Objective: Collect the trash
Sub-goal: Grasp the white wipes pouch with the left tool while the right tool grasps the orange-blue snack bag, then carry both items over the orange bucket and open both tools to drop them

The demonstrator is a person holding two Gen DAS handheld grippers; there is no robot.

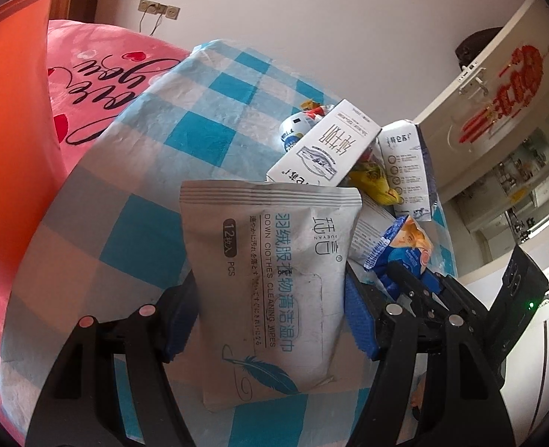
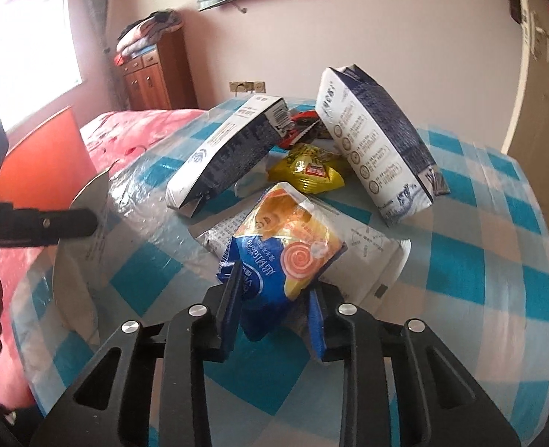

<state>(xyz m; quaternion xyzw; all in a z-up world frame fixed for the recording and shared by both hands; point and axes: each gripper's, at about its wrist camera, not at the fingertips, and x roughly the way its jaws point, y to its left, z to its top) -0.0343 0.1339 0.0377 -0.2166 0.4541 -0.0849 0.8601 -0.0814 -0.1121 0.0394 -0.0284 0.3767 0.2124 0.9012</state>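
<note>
So the left gripper (image 1: pixel 270 320) has its jaws clamped on a grey flat pouch of down-clothes cleaning wipes (image 1: pixel 274 279), held upright above the counter with the blue-and-white checked plastic cover (image 2: pixel 460 279). The right gripper (image 2: pixel 274 309) has its jaws narrowed right onto a blue and orange crinkly snack wrapper (image 2: pixel 285 253), at the near edge of the trash pile on that counter. Behind the wrapper: a yellow snack packet (image 2: pixel 307 171) between two white-and-navy milk cartons (image 2: pixel 226 156), both leaning.
</note>
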